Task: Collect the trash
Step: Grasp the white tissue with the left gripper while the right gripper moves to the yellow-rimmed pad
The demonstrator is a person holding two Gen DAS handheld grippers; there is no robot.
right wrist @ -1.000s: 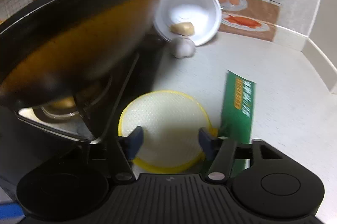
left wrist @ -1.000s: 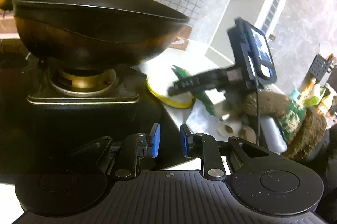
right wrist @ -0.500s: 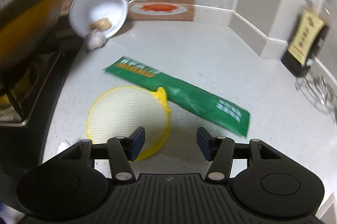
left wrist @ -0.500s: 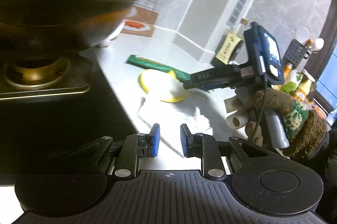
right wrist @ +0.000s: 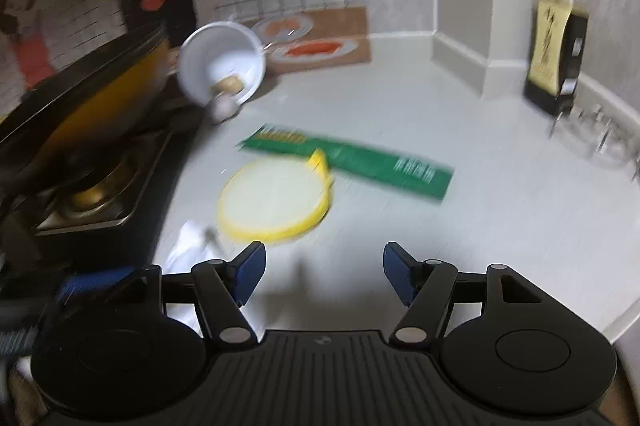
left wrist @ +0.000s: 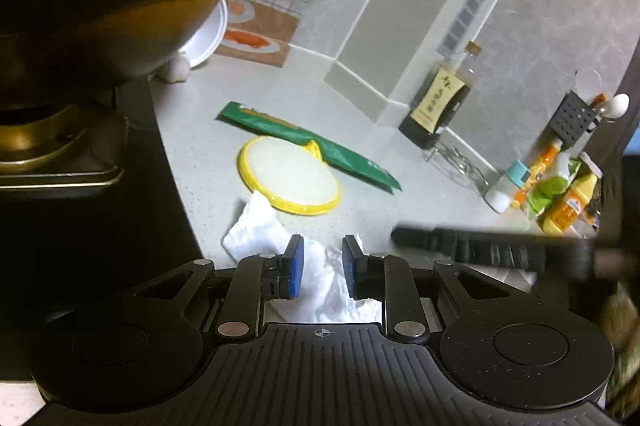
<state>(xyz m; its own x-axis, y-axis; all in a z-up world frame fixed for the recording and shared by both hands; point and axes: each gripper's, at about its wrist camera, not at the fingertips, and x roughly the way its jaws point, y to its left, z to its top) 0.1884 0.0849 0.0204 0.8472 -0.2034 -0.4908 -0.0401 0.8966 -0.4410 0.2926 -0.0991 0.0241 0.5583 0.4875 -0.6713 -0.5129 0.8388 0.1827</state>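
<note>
Trash on the countertop counts three pieces: one crumpled white tissue, one yellow-rimmed round lid and one long green wrapper. The lid lies between tissue and wrapper, overlapping the wrapper's near edge. One black wok sits on the gas burner. One white bowl leans on its side by the wok; a small tan object lies in it and a pale round lump rests just outside its rim. The left view alone shows a cluster of condiment bottles. One dark bottle stands at the wall. The left gripper hovers narrowly parted over the tissue, gripping nothing. The right gripper is opening, nothing between its jaws.
</note>
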